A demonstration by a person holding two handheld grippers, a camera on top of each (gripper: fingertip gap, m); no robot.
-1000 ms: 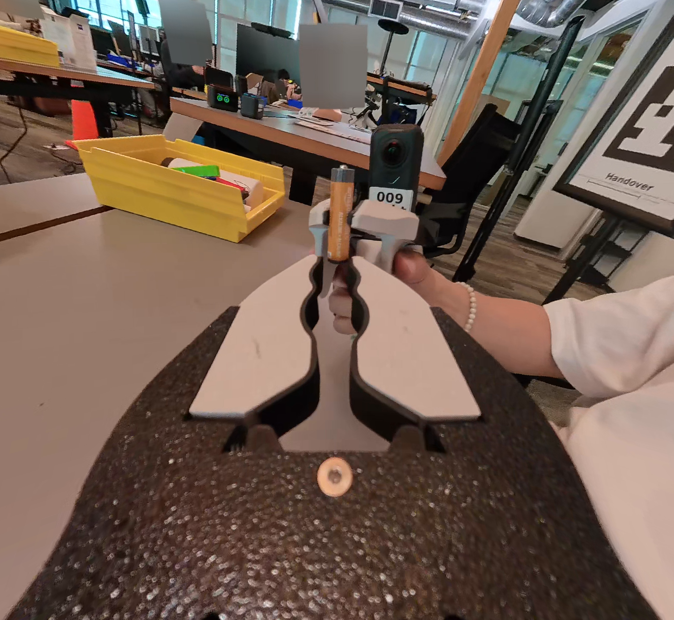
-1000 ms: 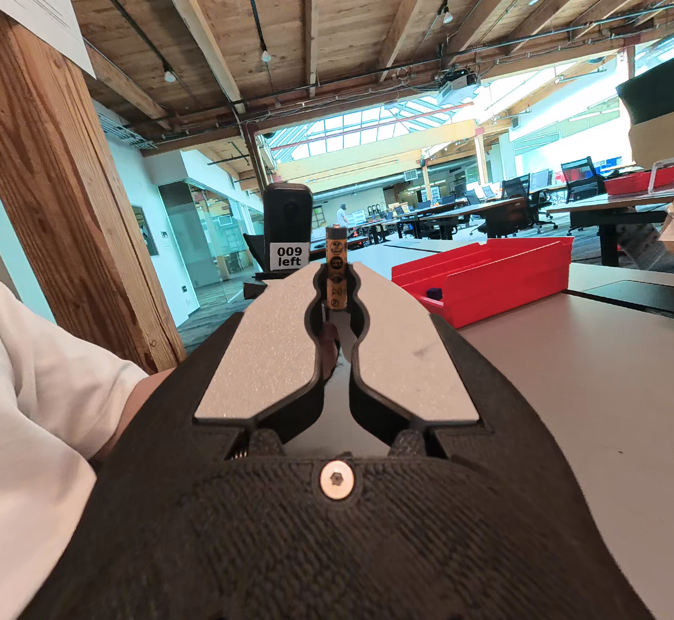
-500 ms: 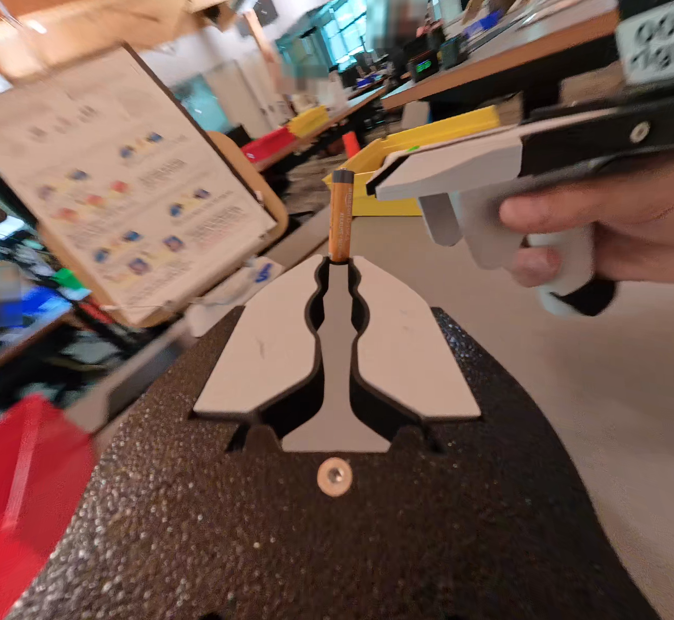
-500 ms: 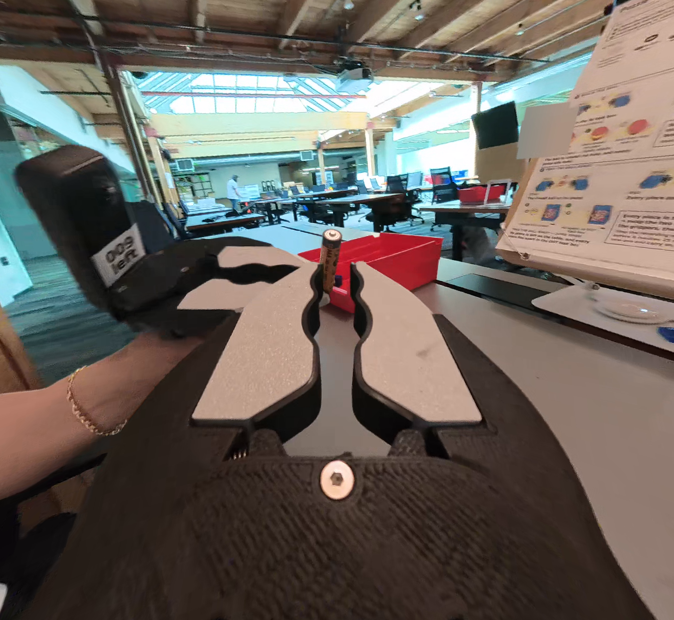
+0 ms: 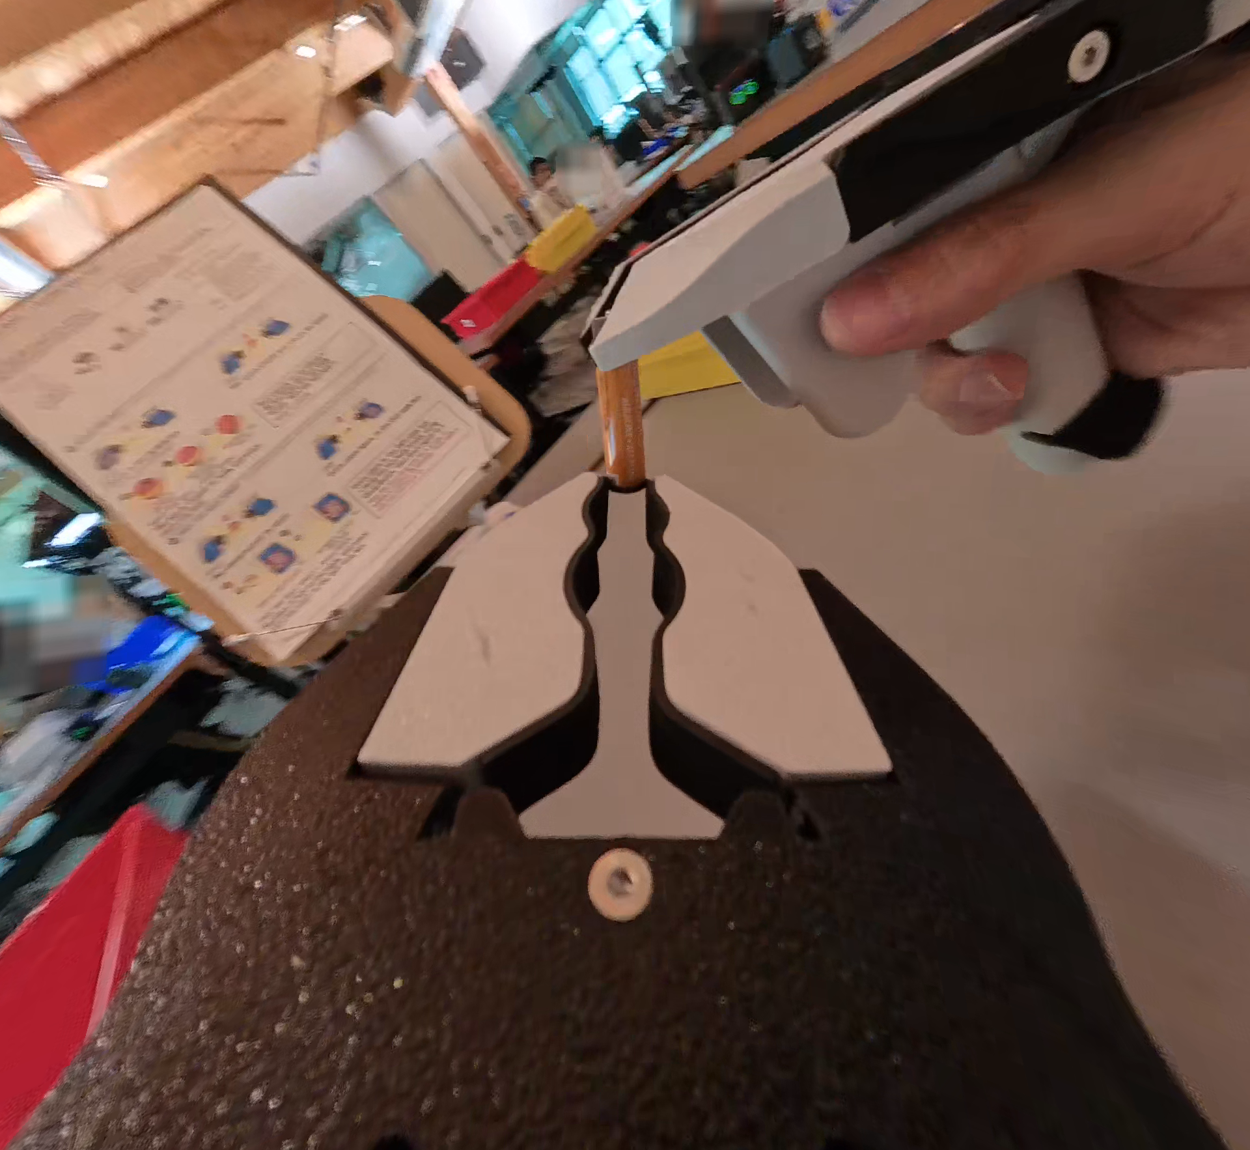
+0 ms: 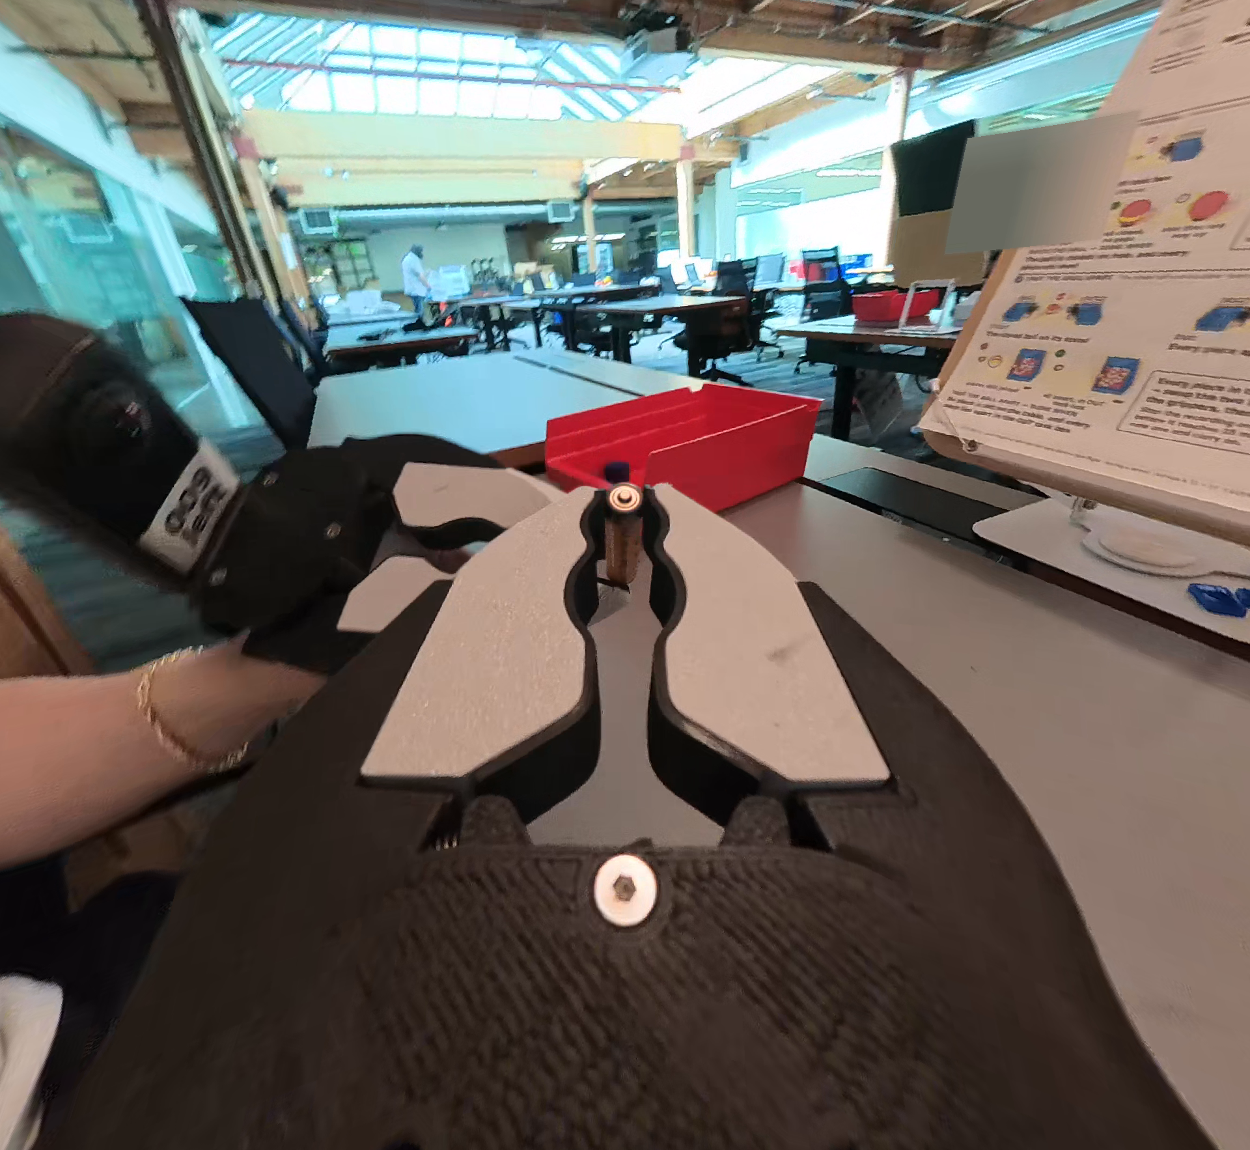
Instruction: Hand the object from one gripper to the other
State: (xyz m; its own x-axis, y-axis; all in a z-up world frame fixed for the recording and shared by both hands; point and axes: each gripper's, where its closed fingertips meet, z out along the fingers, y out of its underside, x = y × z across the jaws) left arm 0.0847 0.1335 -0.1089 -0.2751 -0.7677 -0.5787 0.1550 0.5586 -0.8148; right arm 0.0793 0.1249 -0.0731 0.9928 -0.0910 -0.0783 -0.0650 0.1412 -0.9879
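Note:
An orange battery (image 5: 623, 427) stands upright with its lower end clamped between the tips of my left gripper (image 5: 626, 481). Its upper end is hidden under the fingers (image 5: 710, 285) of the right gripper, which reaches in from the right in a person's hand. In the right wrist view I see the battery (image 6: 623, 498) end-on between the tips of my right gripper (image 6: 624, 495). The jaws there stand slightly wider than the battery. The left gripper's fingers (image 6: 460, 495) come in from the left, their tips hidden behind my right finger.
A red bin (image 6: 710, 441) stands on the grey table (image 6: 1014, 678) just beyond the grippers; it also shows in the left wrist view (image 5: 61, 955) at lower left. An instruction board (image 5: 223, 414) leans at the table edge. A yellow bin (image 5: 683, 366) lies behind the battery.
Both grippers swung from facing each other toward the board and red bin. The battery stayed fixed in the left tips. The right jaws parted a little and the battery tilted within them.

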